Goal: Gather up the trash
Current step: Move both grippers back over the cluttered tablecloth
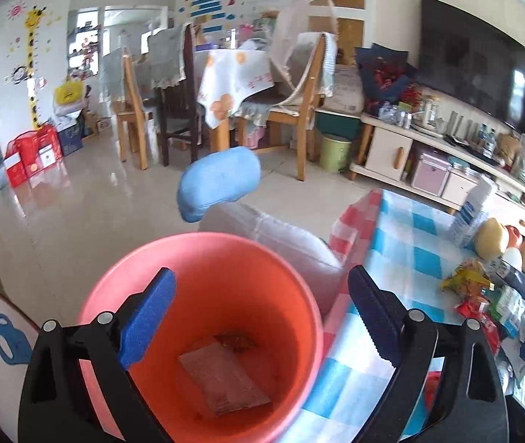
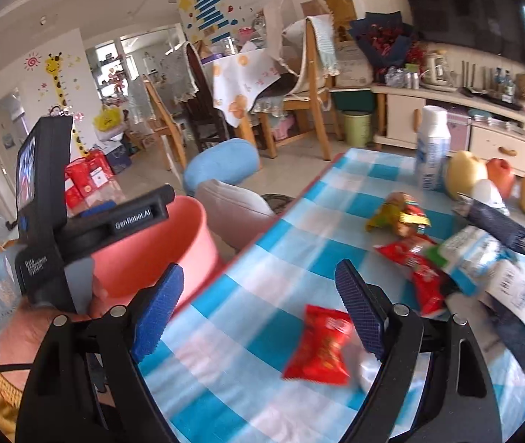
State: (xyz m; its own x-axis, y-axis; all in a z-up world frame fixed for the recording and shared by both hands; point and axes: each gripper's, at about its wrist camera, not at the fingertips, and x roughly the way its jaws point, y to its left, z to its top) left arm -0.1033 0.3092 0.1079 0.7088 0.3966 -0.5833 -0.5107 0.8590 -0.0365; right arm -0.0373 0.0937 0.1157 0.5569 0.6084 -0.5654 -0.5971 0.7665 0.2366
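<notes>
Right wrist view: the right gripper [image 2: 258, 310] is spread wide and empty, the red wrapper [image 2: 319, 347] beside its right finger, long axis lying roughly away from the camera.

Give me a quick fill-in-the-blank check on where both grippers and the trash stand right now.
1. The left gripper hangs open above the ____ bucket.
2. Inside the bucket lies a flat ____.
3. The right gripper is open over the checked ____, near a red wrapper.
4. The white bottle on the table stands ____.

Missing words: pink; packet; tablecloth; upright
</notes>
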